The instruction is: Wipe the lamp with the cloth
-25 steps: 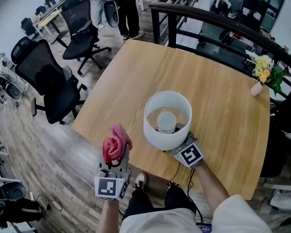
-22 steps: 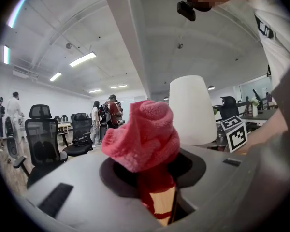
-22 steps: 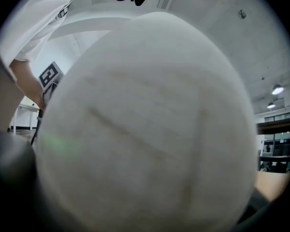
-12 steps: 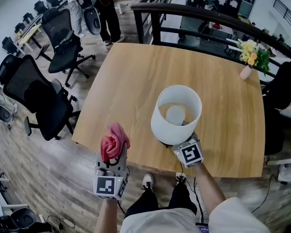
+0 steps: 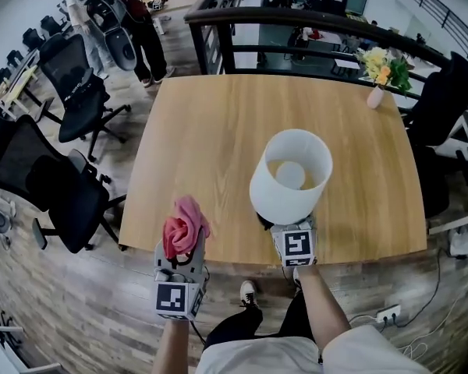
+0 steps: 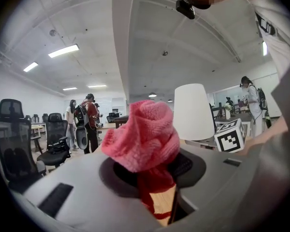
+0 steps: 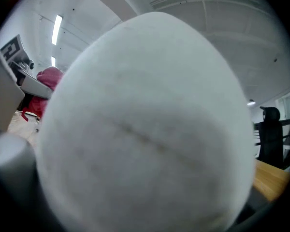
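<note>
Now, cloth in hand, wipe not yet begun.
The left gripper (image 5: pixel 182 248) clamped the bunched pink cloth (image 5: pixel 184 226), apart from the white lamp (image 5: pixel 285 202) on the wooden table (image 5: pixel 210 131). The right gripper (image 5: pixel 288 226) sat at the lamp's base, its jaws hidden behind the shade. Next job, I reckoned: carry the cloth across onto the shade.

An open-plan office: black swivel chairs (image 5: pixel 54 178) stand about on wood flooring, people with backpacks (image 6: pixel 89 122) by the desks, strip lights (image 6: pixel 63 50) overhead
</note>
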A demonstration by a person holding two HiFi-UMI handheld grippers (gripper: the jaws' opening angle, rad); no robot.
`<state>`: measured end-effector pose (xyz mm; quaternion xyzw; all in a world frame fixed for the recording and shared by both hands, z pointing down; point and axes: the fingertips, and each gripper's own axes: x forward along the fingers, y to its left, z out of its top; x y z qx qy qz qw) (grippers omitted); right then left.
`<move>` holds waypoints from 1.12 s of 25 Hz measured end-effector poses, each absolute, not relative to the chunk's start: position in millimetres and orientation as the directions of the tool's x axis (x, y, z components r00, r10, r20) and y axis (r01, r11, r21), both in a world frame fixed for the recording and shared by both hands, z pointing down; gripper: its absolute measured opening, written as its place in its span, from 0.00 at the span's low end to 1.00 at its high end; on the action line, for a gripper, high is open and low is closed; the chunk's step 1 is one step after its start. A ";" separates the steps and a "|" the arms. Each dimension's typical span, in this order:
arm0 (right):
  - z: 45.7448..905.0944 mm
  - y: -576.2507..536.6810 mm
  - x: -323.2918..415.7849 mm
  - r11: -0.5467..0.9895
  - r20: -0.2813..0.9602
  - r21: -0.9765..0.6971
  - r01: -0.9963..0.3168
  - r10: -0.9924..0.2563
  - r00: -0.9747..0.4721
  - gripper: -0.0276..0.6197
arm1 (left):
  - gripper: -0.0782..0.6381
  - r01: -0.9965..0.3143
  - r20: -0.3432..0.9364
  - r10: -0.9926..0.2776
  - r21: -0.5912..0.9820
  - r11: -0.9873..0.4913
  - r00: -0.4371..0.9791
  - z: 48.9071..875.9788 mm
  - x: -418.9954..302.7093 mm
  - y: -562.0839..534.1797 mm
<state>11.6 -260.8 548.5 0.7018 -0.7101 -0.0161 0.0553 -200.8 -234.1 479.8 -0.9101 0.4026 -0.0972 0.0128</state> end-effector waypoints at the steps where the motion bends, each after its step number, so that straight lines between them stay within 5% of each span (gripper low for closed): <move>1: 548.5 -259.6 13.3 -0.025 0.058 0.098 -0.995 -0.998 0.031 0.15 | 0.34 -0.723 0.164 -0.728 -0.103 -0.684 0.665 478.3 -201.8 -234.3; 13: 549.1 -260.7 1.8 -0.397 0.101 0.049 -0.916 -0.911 0.400 0.14 | 0.34 -0.681 0.147 -0.691 -0.122 -0.722 0.708 466.2 -215.7 -237.4; 19: 558.0 -260.5 -0.3 -0.334 0.156 0.086 -0.939 -0.926 0.343 0.16 | 0.34 -0.665 0.119 -0.678 -0.135 -0.735 0.725 454.1 -196.5 -234.3; 22: 566.6 -251.5 0.3 -0.275 0.220 0.123 -0.954 -0.929 0.296 0.32 | 0.34 -0.659 0.104 -0.673 -0.137 -0.739 0.733 443.1 -184.7 -234.0; 28: 584.9 -206.8 -0.7 -0.102 0.328 0.155 -0.983 -0.933 0.149 0.34 | 0.34 -0.635 0.063 -0.655 -0.187 -0.749 0.753 407.5 -142.4 -230.3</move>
